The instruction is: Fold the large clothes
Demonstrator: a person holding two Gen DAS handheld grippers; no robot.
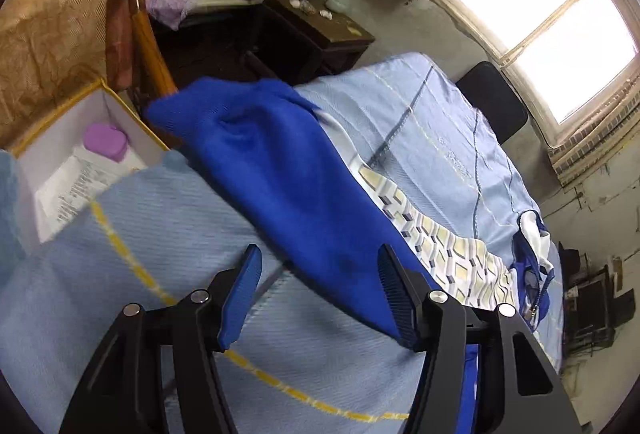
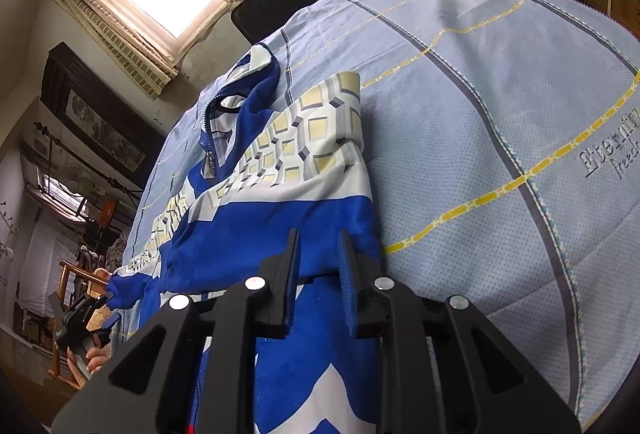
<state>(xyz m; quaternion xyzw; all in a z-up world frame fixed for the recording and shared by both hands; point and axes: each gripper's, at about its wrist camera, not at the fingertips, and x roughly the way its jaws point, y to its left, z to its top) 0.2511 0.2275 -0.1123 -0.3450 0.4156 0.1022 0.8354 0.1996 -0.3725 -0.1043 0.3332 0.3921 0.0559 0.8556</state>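
jacket (image 2: 280, 218): royal blue, white band, cream-and-grey geometric block print, ahead of right fingers (image 2: 290, 266) | fingers: black, blue ribbed pads | bedspread (image 2: 460, 138): pale blue, yellow and grey grid lines, right of the right fingers | box (image 1: 60, 138): white, yellow trim, beyond left fingers (image 1: 244, 286) | lilac container (image 1: 105, 141) inside

Home bedroom: quilted bed (image 2: 500, 106), window (image 1: 552, 14)

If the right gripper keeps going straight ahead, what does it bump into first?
Most likely the jacket. The right gripper is open and points right at the blue fabric on the bed. How near it is, is hard to tell.
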